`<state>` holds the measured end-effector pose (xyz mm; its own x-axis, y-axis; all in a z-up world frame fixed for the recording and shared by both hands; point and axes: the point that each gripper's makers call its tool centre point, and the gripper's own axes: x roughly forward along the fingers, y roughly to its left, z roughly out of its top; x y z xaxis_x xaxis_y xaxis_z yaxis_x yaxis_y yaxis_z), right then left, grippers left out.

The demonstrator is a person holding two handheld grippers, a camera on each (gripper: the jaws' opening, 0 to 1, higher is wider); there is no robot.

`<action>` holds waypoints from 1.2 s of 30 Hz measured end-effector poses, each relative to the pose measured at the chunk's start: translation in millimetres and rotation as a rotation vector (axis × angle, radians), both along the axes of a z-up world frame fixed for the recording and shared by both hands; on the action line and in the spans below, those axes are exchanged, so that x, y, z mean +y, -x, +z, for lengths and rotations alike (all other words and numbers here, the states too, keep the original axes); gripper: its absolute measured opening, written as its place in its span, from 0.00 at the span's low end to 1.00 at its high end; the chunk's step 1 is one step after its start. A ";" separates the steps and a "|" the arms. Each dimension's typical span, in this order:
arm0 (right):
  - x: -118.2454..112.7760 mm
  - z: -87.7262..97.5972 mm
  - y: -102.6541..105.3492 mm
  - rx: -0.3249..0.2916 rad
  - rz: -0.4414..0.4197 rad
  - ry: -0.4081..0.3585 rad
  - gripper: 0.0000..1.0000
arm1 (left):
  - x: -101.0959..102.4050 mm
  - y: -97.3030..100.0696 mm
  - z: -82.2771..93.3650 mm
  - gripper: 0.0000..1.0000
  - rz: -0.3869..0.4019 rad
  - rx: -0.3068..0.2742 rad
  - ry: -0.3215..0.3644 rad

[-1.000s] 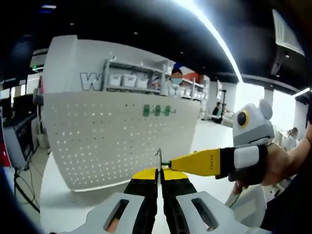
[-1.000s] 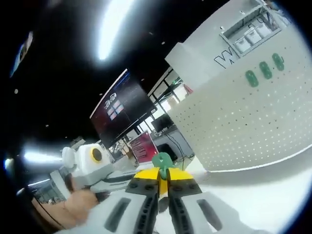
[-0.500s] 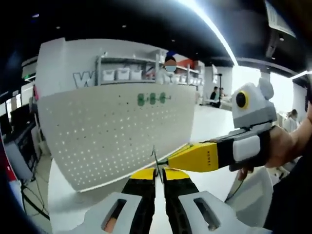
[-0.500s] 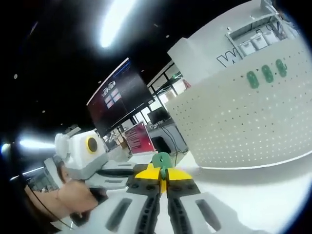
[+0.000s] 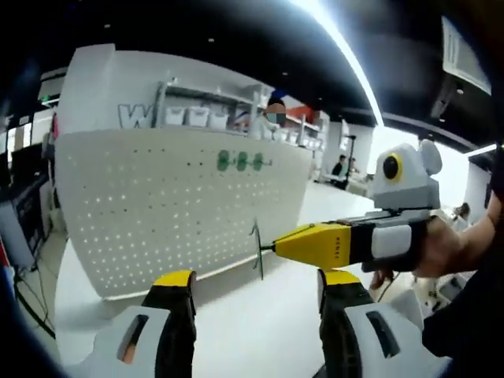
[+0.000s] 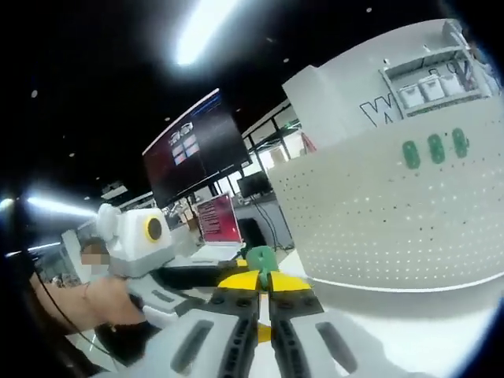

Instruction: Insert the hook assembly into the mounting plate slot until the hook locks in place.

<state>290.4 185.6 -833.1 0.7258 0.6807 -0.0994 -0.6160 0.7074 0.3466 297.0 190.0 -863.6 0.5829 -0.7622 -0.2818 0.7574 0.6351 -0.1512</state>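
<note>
In the left gripper view, the left gripper point(image 5: 256, 287) stands with jaws apart at the frame's bottom; at centre, the right gripper point(image 5: 272, 249) pinches the thin metal hook point(image 5: 257, 250).

In the right gripper view, the right gripper's jaws are clamped on the hook's green plastic base point(image 6: 262, 260), lower centre. The white perforated mounting plate point(image 6: 394, 213), at right, sits apart, so insertion looks undone.

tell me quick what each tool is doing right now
Left tool: open, holding nothing.
Right tool: shut on the green hook piece.

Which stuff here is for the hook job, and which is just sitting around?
For the job:
green hook piece, held by the right gripper
white pegboard
left gripper, open

Just around:
three green pieces on the board
shelf bins
dark screen
</note>
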 end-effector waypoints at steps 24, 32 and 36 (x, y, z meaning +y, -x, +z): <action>-37.6 -8.3 -10.3 -0.041 -0.106 0.053 0.00 | -17.0 12.0 9.9 1.00 -0.064 -0.013 0.105; -62.3 -2.9 -24.7 -0.103 -0.210 0.067 0.00 | -14.7 10.3 13.3 1.00 -0.049 -0.020 0.121; -81.9 0.5 -37.3 -0.137 -0.278 0.088 0.00 | -13.8 11.8 8.9 1.00 -0.057 -0.043 0.079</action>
<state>327.7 103.6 -832.6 0.8934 0.4477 -0.0380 -0.4316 0.8787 0.2039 285.2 176.2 -854.7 0.5480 -0.8133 -0.1953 0.7991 0.5781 -0.1651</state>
